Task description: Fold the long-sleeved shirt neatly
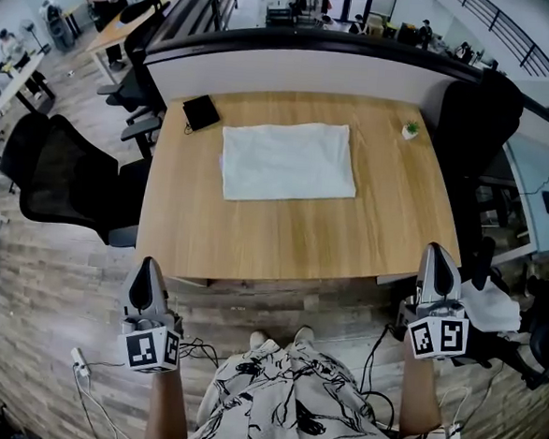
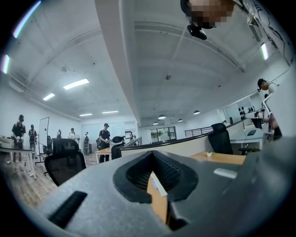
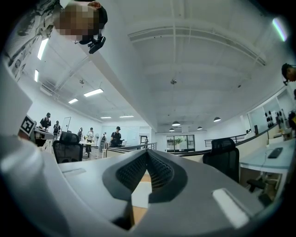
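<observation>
The wooden worktop (image 1: 283, 233) is taking up the middle of the head view, and the long-sleeved shirt (image 1: 288, 160) is lying on its far half, roughly centred. The shirt is showing as a flat white rectangle with fairly straight edges; no sleeve or collar is sticking out, so the fold is looking finished, or very nearly so. At most, a little squaring of the slightly uneven left edge may be remaining, and that is a judgement only.

The left gripper (image 1: 145, 275) is hanging off the near left edge of the worktop, well apart from the shirt. Its jaws are sitting closed together with nothing between them; only worktop and cloth are showing through the gap in the left gripper view. The right gripper (image 1: 438, 252) is hovering off the near right corner, likewise clear of the shirt, with its jaws pressed together and holding nothing.

A flat black object (image 1: 201, 112) is resting near the far left corner, just beside the shirt but not touching it. A small potted plant (image 1: 410, 130) is standing at the far right.
</observation>
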Available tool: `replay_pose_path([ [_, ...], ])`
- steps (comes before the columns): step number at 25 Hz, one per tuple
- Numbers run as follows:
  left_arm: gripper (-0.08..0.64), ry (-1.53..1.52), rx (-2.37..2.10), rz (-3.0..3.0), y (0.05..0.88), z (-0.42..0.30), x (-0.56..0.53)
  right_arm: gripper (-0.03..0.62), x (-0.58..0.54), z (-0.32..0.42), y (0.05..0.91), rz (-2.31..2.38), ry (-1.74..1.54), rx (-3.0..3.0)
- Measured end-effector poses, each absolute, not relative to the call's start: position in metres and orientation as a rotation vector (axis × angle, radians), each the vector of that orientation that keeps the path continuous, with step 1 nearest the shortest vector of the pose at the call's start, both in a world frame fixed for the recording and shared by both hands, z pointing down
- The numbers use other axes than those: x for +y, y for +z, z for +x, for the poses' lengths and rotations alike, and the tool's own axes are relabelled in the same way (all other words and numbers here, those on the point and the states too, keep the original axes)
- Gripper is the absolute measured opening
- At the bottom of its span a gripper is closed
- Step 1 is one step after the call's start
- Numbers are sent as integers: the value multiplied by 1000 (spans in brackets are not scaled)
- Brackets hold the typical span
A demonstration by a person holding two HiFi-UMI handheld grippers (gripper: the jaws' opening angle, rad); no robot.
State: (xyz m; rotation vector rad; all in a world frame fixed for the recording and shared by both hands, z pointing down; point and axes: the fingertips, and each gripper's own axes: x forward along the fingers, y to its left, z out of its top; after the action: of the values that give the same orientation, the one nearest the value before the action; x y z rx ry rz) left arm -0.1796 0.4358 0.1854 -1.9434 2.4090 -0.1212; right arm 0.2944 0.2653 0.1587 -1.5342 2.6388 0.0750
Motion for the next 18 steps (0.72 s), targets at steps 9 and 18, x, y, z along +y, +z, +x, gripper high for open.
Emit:
replay_pose_path([
  [9, 2, -156, 2409, -1950, 193, -175, 443, 11, 269, 289, 165, -1508, 65, 2678],
  [18, 2, -164, 2397, -1946, 189, -170, 448, 11, 272, 287, 166, -1499, 68, 2696],
])
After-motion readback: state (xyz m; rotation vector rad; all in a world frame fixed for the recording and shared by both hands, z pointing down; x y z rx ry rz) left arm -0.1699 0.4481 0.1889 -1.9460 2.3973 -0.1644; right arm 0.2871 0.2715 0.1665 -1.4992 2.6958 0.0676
